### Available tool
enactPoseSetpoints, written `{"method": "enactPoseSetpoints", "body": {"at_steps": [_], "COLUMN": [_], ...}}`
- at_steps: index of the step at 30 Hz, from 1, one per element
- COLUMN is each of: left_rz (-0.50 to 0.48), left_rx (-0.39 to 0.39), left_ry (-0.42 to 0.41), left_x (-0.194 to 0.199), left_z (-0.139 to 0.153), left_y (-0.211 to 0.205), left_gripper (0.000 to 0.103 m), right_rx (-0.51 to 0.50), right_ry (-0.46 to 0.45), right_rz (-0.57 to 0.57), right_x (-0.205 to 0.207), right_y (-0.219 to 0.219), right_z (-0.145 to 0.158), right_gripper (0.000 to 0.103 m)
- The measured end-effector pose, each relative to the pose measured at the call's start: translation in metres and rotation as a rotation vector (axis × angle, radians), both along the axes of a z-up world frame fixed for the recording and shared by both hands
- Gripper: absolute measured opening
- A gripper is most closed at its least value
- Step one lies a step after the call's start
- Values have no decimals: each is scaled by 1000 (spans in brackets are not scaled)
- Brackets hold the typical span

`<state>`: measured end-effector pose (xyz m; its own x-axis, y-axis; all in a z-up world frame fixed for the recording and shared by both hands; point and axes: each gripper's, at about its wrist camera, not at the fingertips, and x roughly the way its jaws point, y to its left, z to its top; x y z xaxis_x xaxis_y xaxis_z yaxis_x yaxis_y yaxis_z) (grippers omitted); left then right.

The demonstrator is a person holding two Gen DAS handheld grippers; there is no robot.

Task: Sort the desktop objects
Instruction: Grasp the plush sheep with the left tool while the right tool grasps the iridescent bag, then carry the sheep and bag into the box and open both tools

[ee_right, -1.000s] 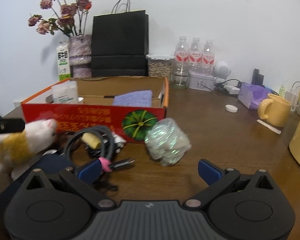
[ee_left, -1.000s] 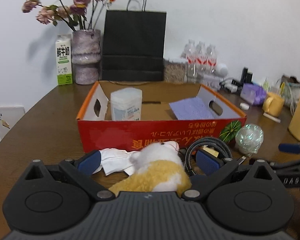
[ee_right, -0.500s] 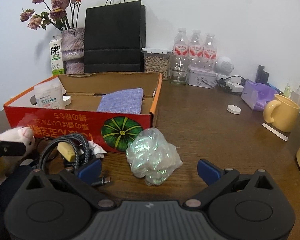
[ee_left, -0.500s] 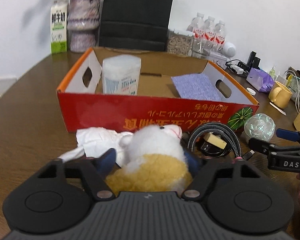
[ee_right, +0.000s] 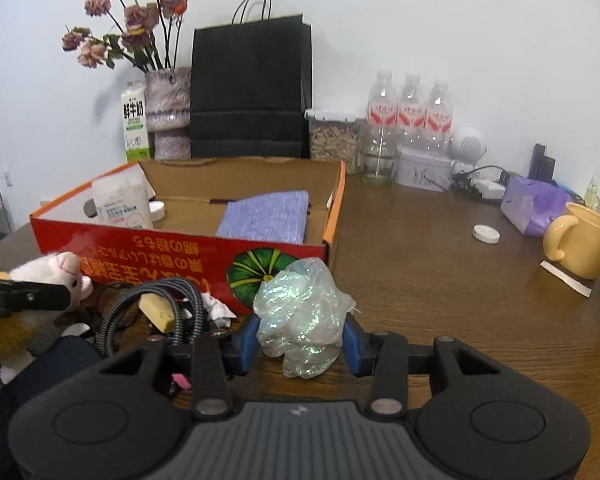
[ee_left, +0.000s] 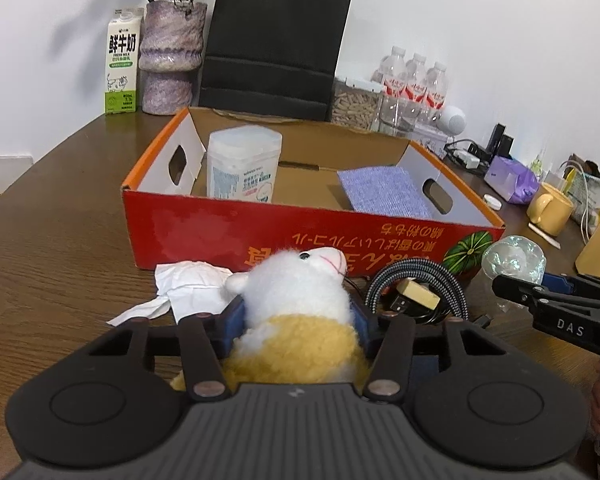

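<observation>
in your left wrist view, your left gripper (ee_left: 298, 320) is clamped on the white and yellow plush toy (ee_left: 300, 312), blue pads pressed into its sides, its face pointing toward the red cardboard box (ee_left: 260, 232). a crumpled white tissue (ee_left: 184, 292) lies on the wooden table (ee_left: 52, 248) just left of the toy, and a coiled braided cable (ee_left: 420, 288) sits just right of it, close against the box front. inside the box you have a white plastic jar (ee_left: 242, 164) standing at the left and a purple cloth (ee_left: 384, 192) lying flat at the right. your right gripper (ee_left: 556, 304) reaches in from the right edge beside the iridescent plastic wad (ee_left: 512, 258).

in your right wrist view, your right gripper (ee_right: 302, 342) is closed around the iridescent plastic wad (ee_right: 300, 312), which rests on the table (ee_right: 440, 280) just in front of the box's (ee_right: 160, 252) pumpkin-printed corner. the cable (ee_right: 156, 308) lies to the left, and beyond it the plush toy (ee_right: 60, 272) sits in your left gripper at the frame's left edge. a yellow mug (ee_right: 580, 240) stands well off to the right.
</observation>
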<state>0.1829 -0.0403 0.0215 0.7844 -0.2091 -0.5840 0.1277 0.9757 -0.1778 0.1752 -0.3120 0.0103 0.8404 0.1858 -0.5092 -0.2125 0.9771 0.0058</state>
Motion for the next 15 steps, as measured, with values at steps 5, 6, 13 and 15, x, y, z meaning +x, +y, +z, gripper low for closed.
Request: {"method": "enactPoseSetpoints", "body": {"at_steps": [5,6,13,15], "left_rz": [4,5,8,6], "left_rx": [-10,-11,-21,-23], "left_ry": [-48,-61,-142,-172], "left_x": [-7,-9,-17,-18], "left_z": [11,14,36,44], "left_y": [4,5,7,7], "left_gripper": [49,48,46,46], "right_rx": [10,11,16,18], "right_ry": [-43,-53,-115,-129], "right_rz": [11,15,44,52], "right_x": [-12,-15,-20,-19], "right_y": [1,2,13,17], "right_z": [13,16,37,43], "right_gripper": [41,41,41,41]}}
